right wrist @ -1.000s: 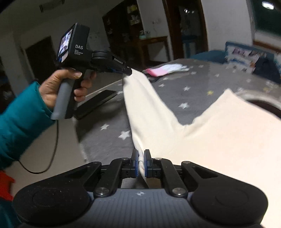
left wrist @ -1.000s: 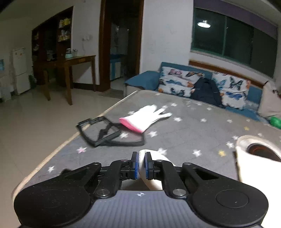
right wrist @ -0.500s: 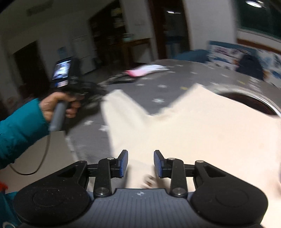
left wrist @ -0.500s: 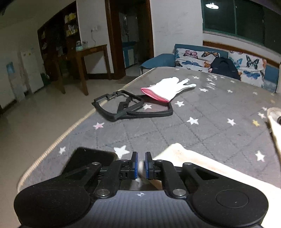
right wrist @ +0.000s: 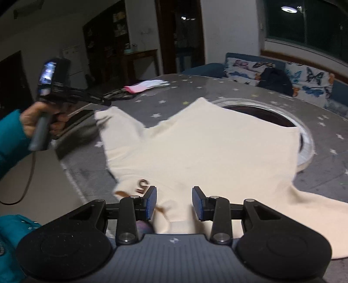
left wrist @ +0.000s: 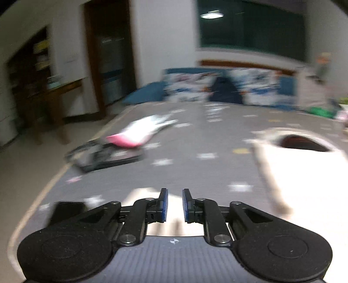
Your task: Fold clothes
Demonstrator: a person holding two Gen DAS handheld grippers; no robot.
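We see left tongs (left wrist: 175, 204) opening, cream garment edge under the gap, unpinched | right tongs (right wrist: 174, 202) opening, pads clear of cloth | cream garment (right wrist: 206, 152) spread on star-patterned worktop (right wrist: 250, 91) ahead of right tongs, sleeve toward left tongs | white-pink glove (left wrist: 141, 132) far ahead-left

Dim indoor night lighting is seen in both views, given by a ceiling lamp (left wrist: 211, 15) reflected in the dark window (left wrist: 252, 28). The left wrist view is heavily motion-blurred: the sofa (left wrist: 228, 87) below that window and the glove (left wrist: 141, 132) are smeared sideways, only the gripper body stays sharp. The right wrist view is sharper; blur is limited to the hand (right wrist: 41, 117) far left of the window. The cream garment (right wrist: 206, 150) is slightly overexposed. Fisheye bending and dark corners are noted at the edges.
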